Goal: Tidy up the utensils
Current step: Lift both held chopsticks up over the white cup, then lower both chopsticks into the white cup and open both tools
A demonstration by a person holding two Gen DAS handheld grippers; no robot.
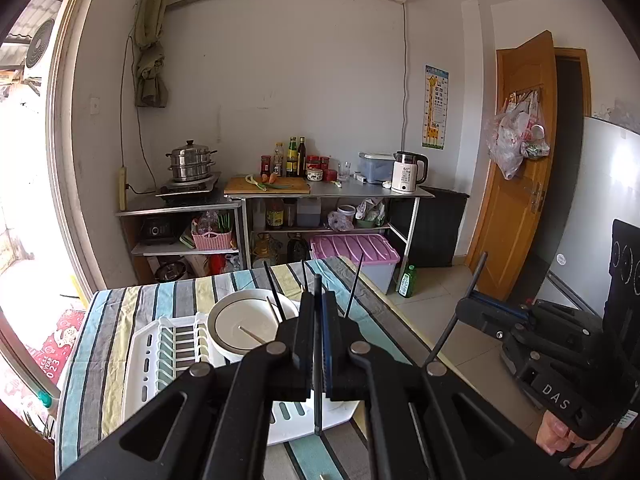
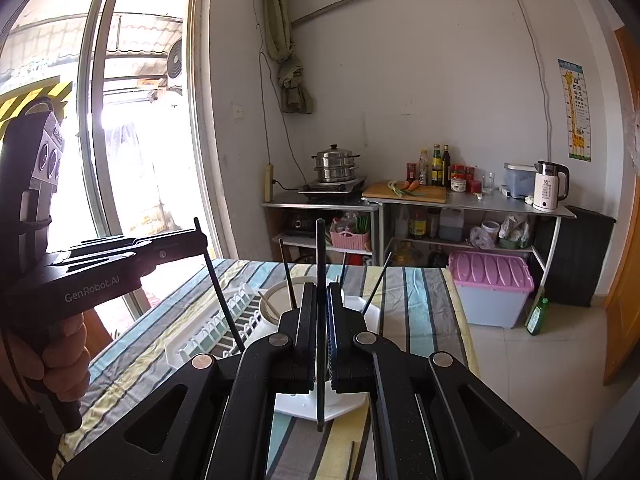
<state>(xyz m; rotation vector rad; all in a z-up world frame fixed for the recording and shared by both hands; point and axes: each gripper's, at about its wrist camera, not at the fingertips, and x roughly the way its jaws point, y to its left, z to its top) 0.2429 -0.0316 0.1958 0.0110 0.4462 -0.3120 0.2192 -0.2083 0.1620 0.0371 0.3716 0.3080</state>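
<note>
My left gripper [image 1: 318,300] is shut on a black chopstick [image 1: 317,360] and holds it upright above the white dish rack [image 1: 148,360]. My right gripper [image 2: 320,292] is shut on another black chopstick [image 2: 320,320], also upright over the rack [image 2: 208,336]. A white bowl [image 1: 248,328] stands in the rack with a wooden chopstick [image 1: 252,334] in it. Several black chopsticks [image 1: 274,292] stand up behind my fingers, their holder hidden. The right gripper shows in the left wrist view [image 1: 468,304], the left gripper in the right wrist view [image 2: 200,240].
The rack sits on a table with a striped cloth [image 1: 120,312]. Behind are metal shelves with a steamer pot [image 1: 191,162], a cutting board [image 1: 267,186], bottles and a kettle [image 1: 408,172]. A pink-lidded bin [image 1: 356,256] and a green bottle [image 1: 408,280] stand on the floor.
</note>
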